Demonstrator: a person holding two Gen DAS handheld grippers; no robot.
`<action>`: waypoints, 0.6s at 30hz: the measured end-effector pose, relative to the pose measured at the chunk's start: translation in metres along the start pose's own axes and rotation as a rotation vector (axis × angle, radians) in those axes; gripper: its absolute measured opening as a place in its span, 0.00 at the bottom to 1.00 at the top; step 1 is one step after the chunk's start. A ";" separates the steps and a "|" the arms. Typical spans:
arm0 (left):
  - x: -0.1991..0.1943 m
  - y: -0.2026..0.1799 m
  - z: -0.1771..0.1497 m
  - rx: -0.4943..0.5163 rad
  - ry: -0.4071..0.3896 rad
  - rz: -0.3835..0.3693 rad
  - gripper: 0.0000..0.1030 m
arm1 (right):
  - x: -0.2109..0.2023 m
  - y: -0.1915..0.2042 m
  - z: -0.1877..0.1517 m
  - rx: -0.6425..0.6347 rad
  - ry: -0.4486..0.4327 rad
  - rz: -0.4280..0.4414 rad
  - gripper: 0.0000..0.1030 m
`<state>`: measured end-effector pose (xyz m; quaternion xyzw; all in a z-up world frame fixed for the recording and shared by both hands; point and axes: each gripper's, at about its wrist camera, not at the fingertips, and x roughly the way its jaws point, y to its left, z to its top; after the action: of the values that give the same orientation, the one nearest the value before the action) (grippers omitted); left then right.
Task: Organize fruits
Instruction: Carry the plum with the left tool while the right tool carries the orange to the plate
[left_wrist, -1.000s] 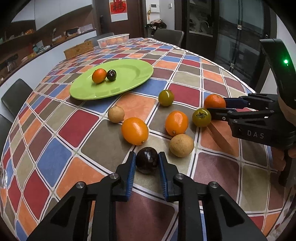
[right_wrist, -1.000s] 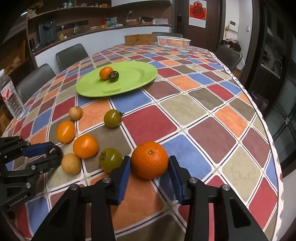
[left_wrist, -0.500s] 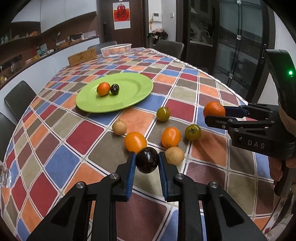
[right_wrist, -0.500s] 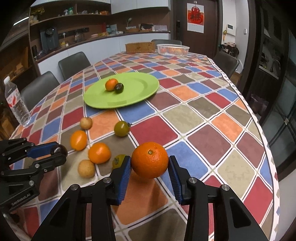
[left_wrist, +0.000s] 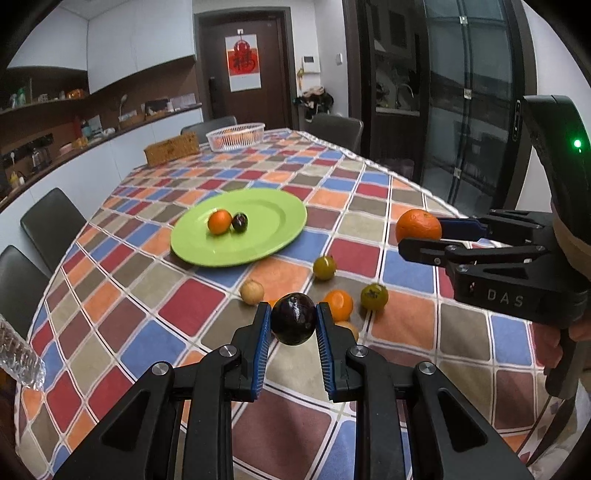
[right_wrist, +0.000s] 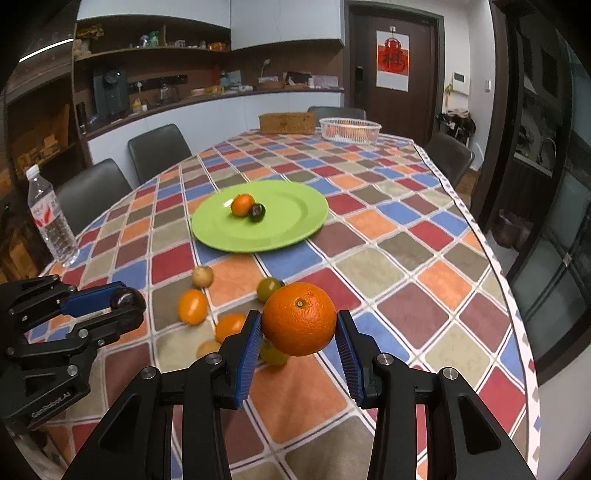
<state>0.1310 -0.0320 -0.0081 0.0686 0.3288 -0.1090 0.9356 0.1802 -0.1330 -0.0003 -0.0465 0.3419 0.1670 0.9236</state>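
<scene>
While the left wrist view looks over the counter (left_wrist: 369, 192), the left tool (left_wrist: 293, 324) is clenched on a dark plum (left_wrist: 293, 323), held clear above the loose fruit. Its skin looks smooth and round, so I judge it could squirt out of the blue pads (left_wrist: 261, 345) if the squeeze eases, dropping among the small orange fruit (left_wrist: 339, 303) and green tomato (left_wrist: 374, 295) below. The green plate (left_wrist: 258, 240) lies farther ahead, already carrying a small orange (left_wrist: 219, 221) and a dark fruit (left_wrist: 239, 222).

From the right wrist view, the right tool (right_wrist: 299, 319) is grasping a large orange (right_wrist: 299, 318) at its widest part, also in the air. Both tools probably head for the same plate (right_wrist: 291, 225); arriving together they risk colliding, or a dropped fruit may knock the two already there rolling off the shallow rim.
</scene>
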 end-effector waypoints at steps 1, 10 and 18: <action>-0.002 0.002 0.002 0.001 -0.010 0.002 0.24 | -0.002 0.002 0.003 -0.007 -0.011 0.001 0.40; -0.007 0.013 0.024 0.010 -0.083 0.036 0.24 | -0.006 0.018 0.032 -0.033 -0.073 0.022 0.40; 0.009 0.037 0.049 -0.030 -0.097 0.045 0.24 | 0.000 0.029 0.059 -0.056 -0.112 0.036 0.40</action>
<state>0.1766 -0.0077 0.0260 0.0568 0.2832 -0.0861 0.9535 0.2066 -0.0939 0.0454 -0.0567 0.2857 0.1954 0.9365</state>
